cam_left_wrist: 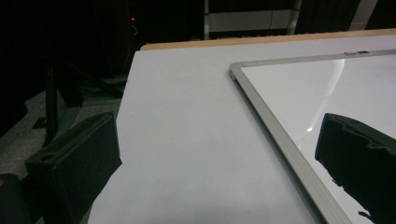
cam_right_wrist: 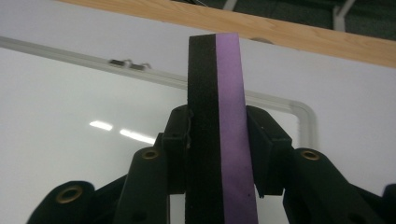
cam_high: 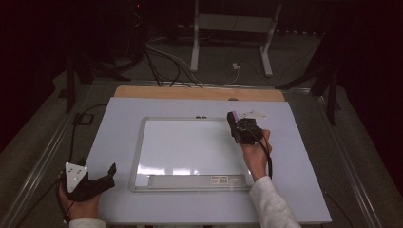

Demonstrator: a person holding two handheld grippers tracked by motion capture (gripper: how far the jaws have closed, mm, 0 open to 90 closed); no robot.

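While the left hand-held gripper [cam_high: 110, 172] rests released, the right hand-held gripper [cam_high: 234, 119] clamps a purple-and-black eraser [cam_right_wrist: 223, 135] over the whiteboard [cam_high: 142, 142].

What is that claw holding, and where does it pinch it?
The right gripper pinches a black-and-purple eraser by its two flat faces, low down. The left gripper holds nothing.

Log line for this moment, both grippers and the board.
right gripper: shut on eraser, over whiteboard top right corner | left gripper: open, empty, beside board's near left | board: looks clean

The sticker [cam_high: 222, 179] on the whiteboard [cam_high: 142, 142] tray is too small to read
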